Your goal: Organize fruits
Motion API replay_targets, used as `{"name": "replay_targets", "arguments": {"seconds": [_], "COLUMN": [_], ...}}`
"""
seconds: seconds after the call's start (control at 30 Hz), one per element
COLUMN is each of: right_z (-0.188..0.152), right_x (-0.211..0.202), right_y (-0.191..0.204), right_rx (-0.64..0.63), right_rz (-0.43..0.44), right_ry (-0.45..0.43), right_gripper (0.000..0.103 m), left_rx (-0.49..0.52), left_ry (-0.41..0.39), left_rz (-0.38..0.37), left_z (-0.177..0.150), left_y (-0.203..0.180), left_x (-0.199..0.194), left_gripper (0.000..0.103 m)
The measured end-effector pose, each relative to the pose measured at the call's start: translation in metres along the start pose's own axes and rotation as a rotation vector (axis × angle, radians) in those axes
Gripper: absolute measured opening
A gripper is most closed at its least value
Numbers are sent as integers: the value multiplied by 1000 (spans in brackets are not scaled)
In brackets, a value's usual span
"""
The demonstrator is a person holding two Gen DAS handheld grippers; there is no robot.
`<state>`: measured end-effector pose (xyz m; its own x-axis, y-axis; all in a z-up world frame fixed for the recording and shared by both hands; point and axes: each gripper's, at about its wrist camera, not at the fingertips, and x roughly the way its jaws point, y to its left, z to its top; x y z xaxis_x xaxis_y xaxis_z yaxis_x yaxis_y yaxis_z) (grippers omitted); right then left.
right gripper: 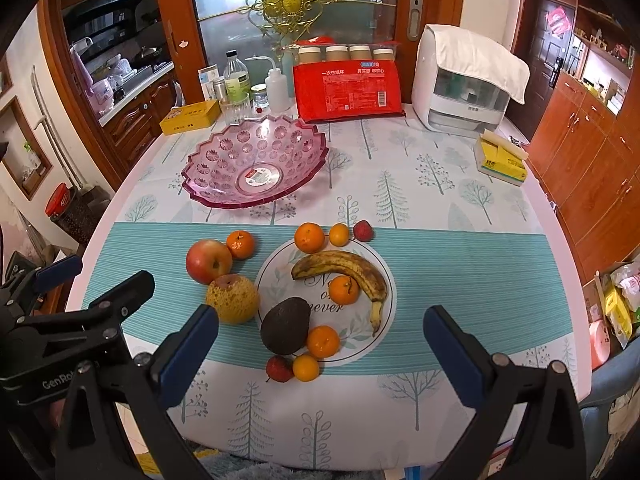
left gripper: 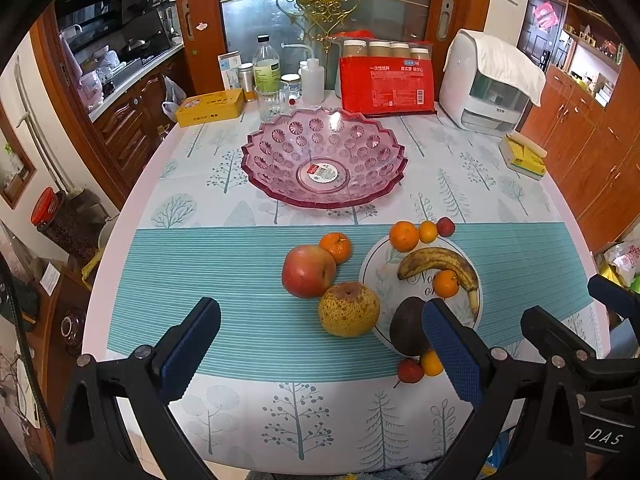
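The left gripper (left gripper: 320, 344) is seen with its jaws spread wide and nothing between them; it hangs above the near edge of the table (left gripper: 500, 200). The right gripper (right gripper: 320, 344) is spread in the same way and is also empty.

The fruits are gathered on the striped teal band of the cloth. A red apple (right gripper: 208, 261) and a yellow pear (right gripper: 233, 298) are touching, at 9 o'clock from the round mat (right gripper: 384, 312). On the mat a spotted banana (right gripper: 344, 270) is curved around a small orange (right gripper: 345, 289), with a dark avocado (right gripper: 285, 325) at 7 o'clock. The pink glass bowl (right gripper: 224, 152) is placed well apart, at 11 o'clock from the mat, and it holds no fruit.
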<state>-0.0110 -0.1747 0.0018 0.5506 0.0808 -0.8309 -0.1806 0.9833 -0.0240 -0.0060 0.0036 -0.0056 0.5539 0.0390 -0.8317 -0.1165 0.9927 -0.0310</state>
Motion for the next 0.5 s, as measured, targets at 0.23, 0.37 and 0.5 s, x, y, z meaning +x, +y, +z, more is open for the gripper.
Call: {"name": "replay_targets", "arguments": {"seconds": [0.23, 0.37, 0.5], "right_z": [-3, -3, -5], "right_x": [3, 3, 5], "right_y": [2, 2, 3], "right_rx": [2, 4, 14], "right_rz": [0, -1, -1], "right_ry": [3, 4, 8], "right_gripper": [103, 103, 103], "left_rx": [5, 9, 17], "left_ry": [10, 14, 16], "left_rz": [0, -2, -5], "left_z": [0, 0, 2], "left_y": [0, 0, 0], "left_x": [1, 3, 5], "left_gripper": [100, 100, 100]}}
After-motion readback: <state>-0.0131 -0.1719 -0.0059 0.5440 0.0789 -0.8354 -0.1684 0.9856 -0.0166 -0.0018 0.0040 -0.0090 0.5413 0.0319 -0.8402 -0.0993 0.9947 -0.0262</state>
